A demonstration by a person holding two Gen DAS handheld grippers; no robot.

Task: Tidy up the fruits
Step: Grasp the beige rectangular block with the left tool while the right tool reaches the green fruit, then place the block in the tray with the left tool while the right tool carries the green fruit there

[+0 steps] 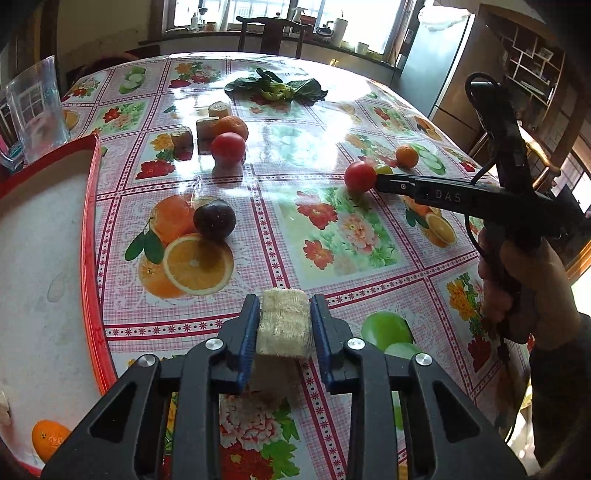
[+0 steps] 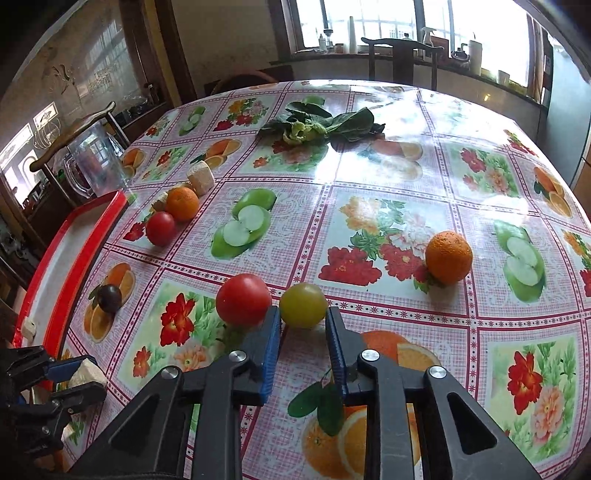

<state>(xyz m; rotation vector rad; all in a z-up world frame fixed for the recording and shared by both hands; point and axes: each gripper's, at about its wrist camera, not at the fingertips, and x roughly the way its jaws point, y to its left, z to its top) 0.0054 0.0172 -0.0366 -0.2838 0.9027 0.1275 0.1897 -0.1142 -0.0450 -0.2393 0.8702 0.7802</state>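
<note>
My left gripper (image 1: pixel 283 314) is shut on a pale fibrous chunk (image 1: pixel 283 325) held above the tablecloth, next to the red tray (image 1: pixel 90 236). An orange (image 1: pixel 48 439) lies in the tray. My right gripper (image 2: pixel 303 325) is open with its fingertips on either side of a yellow-green tomato (image 2: pixel 303 304). A red tomato (image 2: pixel 243 299) touches the left finger's outer side. An orange (image 2: pixel 448 256) lies further right. A dark plum (image 1: pixel 214 218), a red tomato (image 1: pixel 228 147) and an orange (image 1: pixel 231 127) lie mid-table.
Several pale chunks (image 1: pixel 212 127) sit by the far orange. A leafy green vegetable (image 1: pixel 275 86) lies at the far side. A clear plastic jug (image 1: pixel 35 107) stands behind the tray. A chair (image 1: pixel 271 35) stands beyond the table.
</note>
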